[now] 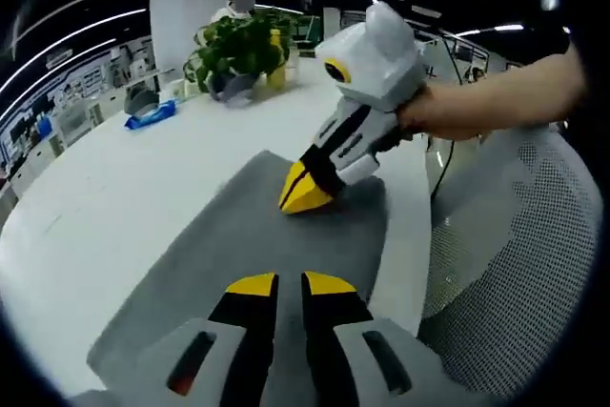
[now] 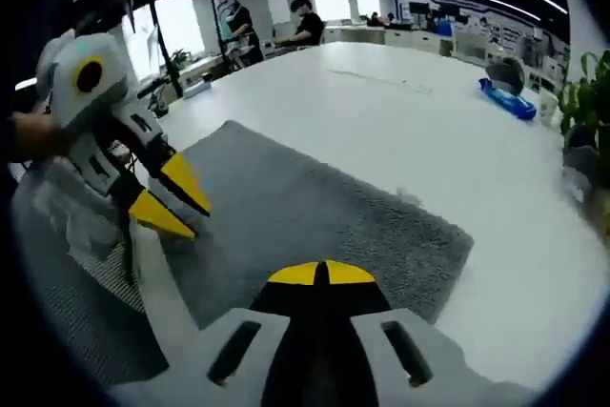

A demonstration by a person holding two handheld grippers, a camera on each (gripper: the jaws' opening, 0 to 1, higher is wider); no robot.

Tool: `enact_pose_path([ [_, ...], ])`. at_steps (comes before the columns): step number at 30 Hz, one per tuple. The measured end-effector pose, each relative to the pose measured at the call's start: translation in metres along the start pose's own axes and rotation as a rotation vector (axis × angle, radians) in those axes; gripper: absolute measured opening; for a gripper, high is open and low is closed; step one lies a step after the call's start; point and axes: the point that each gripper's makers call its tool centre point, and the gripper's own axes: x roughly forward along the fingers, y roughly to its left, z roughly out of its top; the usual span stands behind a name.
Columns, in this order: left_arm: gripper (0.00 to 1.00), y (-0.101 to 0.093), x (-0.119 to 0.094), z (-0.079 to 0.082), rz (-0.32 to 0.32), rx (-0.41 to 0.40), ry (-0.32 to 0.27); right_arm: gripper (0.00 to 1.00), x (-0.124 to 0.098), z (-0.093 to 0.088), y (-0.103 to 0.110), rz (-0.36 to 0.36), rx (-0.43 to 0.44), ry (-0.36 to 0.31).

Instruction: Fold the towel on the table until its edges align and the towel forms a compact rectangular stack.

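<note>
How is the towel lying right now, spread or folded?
Spread flat. The grey towel lies as one sheet on the white table, its corners out and no layer turned over.

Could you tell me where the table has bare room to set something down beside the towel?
The white table lies bare beyond the grey towel, up to the blue packet. Another bare strip runs between the towel and the potted plant. It is crowded at the near edge, where the left gripper and right gripper work.
</note>
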Motion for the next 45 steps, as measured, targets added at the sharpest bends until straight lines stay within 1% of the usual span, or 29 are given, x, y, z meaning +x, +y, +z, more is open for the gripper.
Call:
enact_pose_path([
  [1, 0.11, -0.008, 0.005, -0.003, -0.005, -0.005, 0.007, 0.0, 0.001, 0.002, 0.008, 0.029, -0.081, 0.022],
  [2, 0.11, -0.013, 0.008, -0.008, -0.01, -0.003, 0.021, 0.0, 0.0, 0.0, 0.013, 0.05, -0.12, 0.048],
  [3, 0.1, -0.018, 0.01, -0.015, -0.019, 0.015, 0.045, 0.0, 0.002, -0.005, 0.027, 0.116, -0.177, 0.096],
  [4, 0.08, -0.021, 0.012, -0.028, -0.026, 0.088, 0.109, 0.0, 0.003, -0.009, 0.038, 0.174, -0.223, 0.126],
  [5, 0.04, -0.021, 0.012, -0.038, -0.023, 0.183, 0.169, 0.0, 0.004, -0.014, 0.045, 0.202, -0.263, 0.152],
  [6, 0.03, -0.02, 0.013, -0.044, -0.017, 0.346, 0.204, 0.0, 0.006, -0.023, 0.049, 0.212, -0.322, 0.206],
  [7, 0.02, -0.025, 0.016, -0.032, -0.024, 0.429, 0.133, 0.0, 0.008, -0.027, 0.047, 0.194, -0.373, 0.24],
  [8, 0.02, -0.024, 0.014, -0.036, -0.009, 0.437, 0.173, 0.0, 0.011, -0.02, 0.045, 0.168, -0.421, 0.226],
  [10, 0.01, -0.024, 0.013, -0.038, 0.033, 0.381, 0.22, 0.0, 0.011, -0.022, 0.046, 0.177, -0.377, 0.289],
  [11, 0.01, -0.024, 0.014, -0.037, 0.039, 0.4, 0.238, 0.0, 0.012, -0.022, 0.046, 0.188, -0.361, 0.31],
  [12, 0.01, -0.025, 0.015, -0.036, 0.04, 0.457, 0.259, 0.0, 0.012, -0.022, 0.045, 0.202, -0.331, 0.341],
  [14, 0.01, -0.027, 0.016, -0.037, 0.033, 0.544, 0.272, 0.0, 0.013, -0.022, 0.045, 0.22, -0.297, 0.359],
  [15, 0.01, -0.028, 0.015, -0.037, 0.031, 0.551, 0.269, 0.0, 0.013, -0.022, 0.045, 0.252, -0.329, 0.361],
  [17, 0.01, -0.026, 0.014, -0.037, 0.04, 0.508, 0.238, 0.0, 0.014, -0.022, 0.046, 0.277, -0.357, 0.346],
  [18, 0.01, -0.026, 0.015, -0.037, 0.037, 0.455, 0.212, 0.0, 0.013, -0.023, 0.047, 0.298, -0.402, 0.332],
  [19, 0.01, -0.026, 0.014, -0.037, 0.025, 0.421, 0.206, 0.0, 0.013, -0.023, 0.047, 0.305, -0.419, 0.324],
  [20, 0.01, -0.025, 0.014, -0.037, 0.01, 0.371, 0.199, 0.0, 0.012, -0.024, 0.047, 0.304, -0.413, 0.313],
  [21, 0.01, -0.024, 0.014, -0.037, 0.002, 0.353, 0.191, 0.0, 0.011, -0.024, 0.047, 0.302, -0.408, 0.31],
  [23, 0.01, -0.024, 0.013, -0.037, -0.008, 0.382, 0.169, 0.0, 0.011, -0.024, 0.048, 0.3, -0.429, 0.3],
  [25, 0.01, -0.024, 0.014, -0.037, -0.005, 0.366, 0.163, 0.0, 0.011, -0.024, 0.047, 0.264, -0.407, 0.293],
  [26, 0.01, -0.024, 0.014, -0.037, -0.003, 0.36, 0.168, 0.0, 0.011, -0.023, 0.046, 0.228, -0.369, 0.286],
  [28, 0.01, -0.024, 0.014, -0.037, -0.005, 0.378, 0.183, 0.0, 0.01, -0.024, 0.046, 0.178, -0.348, 0.277],
  [31, 0.01, -0.023, 0.013, -0.038, -0.004, 0.409, 0.212, 0.0, 0.01, -0.024, 0.047, 0.11, -0.376, 0.278],
  [35, 0.01, -0.021, 0.011, -0.04, -0.002, 0.451, 0.228, 0.0, 0.011, -0.024, 0.049, 0.048, -0.376, 0.284],
  [36, 0.01, -0.02, 0.011, -0.041, -0.002, 0.451, 0.232, 0.0, 0.011, -0.024, 0.048, 0.037, -0.365, 0.284],
  [37, 0.01, -0.018, 0.01, -0.042, 0.0, 0.448, 0.237, 0.0, 0.012, -0.023, 0.049, 0.024, -0.326, 0.267],
  [38, 0.01, -0.016, 0.008, -0.043, 0.006, 0.454, 0.246, 0.0, 0.012, -0.024, 0.049, 0.03, -0.333, 0.269],
  [43, 0.01, -0.007, 0.001, -0.048, 0.028, 0.466, 0.271, 0.0, 0.012, -0.023, 0.051, 0.05, -0.275, 0.241],
  [45, 0.01, -0.002, -0.001, -0.05, 0.044, 0.451, 0.282, 0.0, 0.012, -0.022, 0.054, 0.066, -0.223, 0.228],
])
